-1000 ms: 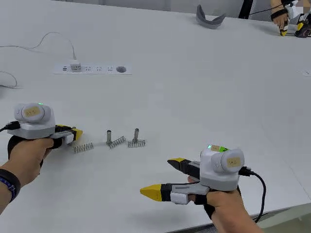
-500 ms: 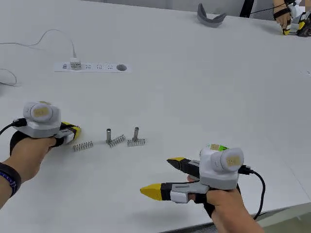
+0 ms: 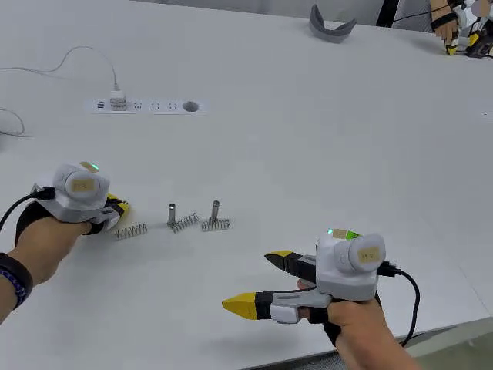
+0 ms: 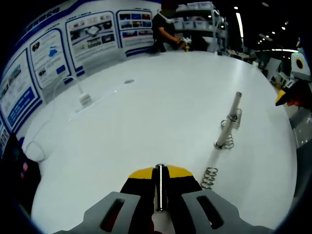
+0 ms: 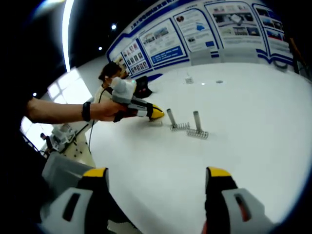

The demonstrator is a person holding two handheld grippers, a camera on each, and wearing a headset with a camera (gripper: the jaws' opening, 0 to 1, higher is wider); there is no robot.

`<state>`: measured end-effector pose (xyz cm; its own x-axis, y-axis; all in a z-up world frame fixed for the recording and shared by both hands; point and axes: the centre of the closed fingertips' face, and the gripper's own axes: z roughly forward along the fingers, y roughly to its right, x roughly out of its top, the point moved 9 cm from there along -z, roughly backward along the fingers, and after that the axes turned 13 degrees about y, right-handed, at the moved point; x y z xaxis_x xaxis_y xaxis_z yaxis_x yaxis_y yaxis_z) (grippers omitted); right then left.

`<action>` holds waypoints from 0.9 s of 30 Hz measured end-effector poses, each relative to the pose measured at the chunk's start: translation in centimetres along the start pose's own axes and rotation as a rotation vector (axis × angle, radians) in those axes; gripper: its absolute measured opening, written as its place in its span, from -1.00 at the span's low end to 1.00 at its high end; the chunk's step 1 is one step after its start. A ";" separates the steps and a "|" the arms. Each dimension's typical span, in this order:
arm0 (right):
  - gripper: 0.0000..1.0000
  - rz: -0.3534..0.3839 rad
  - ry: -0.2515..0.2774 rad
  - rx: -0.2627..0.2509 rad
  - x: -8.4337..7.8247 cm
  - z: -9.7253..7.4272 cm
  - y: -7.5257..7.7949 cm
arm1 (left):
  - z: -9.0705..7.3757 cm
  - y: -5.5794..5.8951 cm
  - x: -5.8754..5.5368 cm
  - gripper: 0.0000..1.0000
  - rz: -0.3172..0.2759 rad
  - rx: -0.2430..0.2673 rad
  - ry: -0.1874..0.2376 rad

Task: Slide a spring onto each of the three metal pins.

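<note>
Metal pin [image 4: 159, 192] part-hidden in left hand-held gripper [image 3: 118, 208].

A held pin [image 4: 159, 187] lies lengthwise between the closed-up jaws of the left gripper [image 3: 117, 210]. Just ahead of those jaws and a little to their right, the first spring [image 3: 132, 230] lies flat on the table [image 3: 323, 154]. Farther along the same line the near pin [image 3: 172, 214] and then the far pin [image 3: 215, 210] stand upright, with the second spring [image 3: 185, 223] and third spring [image 3: 216, 225] lying at their feet. A power strip [image 3: 146, 107] lies well ahead to the left. The right gripper [image 3: 258, 281] is well apart from this row, its jaws spread, with both standing pins ahead of them and the left gripper ahead to their left.
</note>
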<state>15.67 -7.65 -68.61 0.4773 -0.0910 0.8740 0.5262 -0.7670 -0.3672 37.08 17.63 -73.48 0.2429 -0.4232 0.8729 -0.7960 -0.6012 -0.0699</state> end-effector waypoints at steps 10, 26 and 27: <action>0.65 -0.002 0.008 -0.006 0.0 -0.2 -0.1 | -0.4 -0.2 0.1 -0.85 -0.085 0.022 -0.012; 0.65 -0.022 -0.001 0.010 -0.2 -0.3 -0.4 | -2.4 -0.4 1.2 -0.85 -0.103 0.051 0.025; 0.65 -0.022 -0.001 0.010 -0.2 -0.3 -0.4 | -2.5 -0.3 1.2 -0.85 -0.101 0.052 0.027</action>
<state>15.20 -7.50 -68.53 0.4666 -0.0736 0.8814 0.5437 -0.7622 -0.3515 36.25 19.02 -71.18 0.3048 -0.3413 0.8892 -0.7384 -0.6743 -0.0057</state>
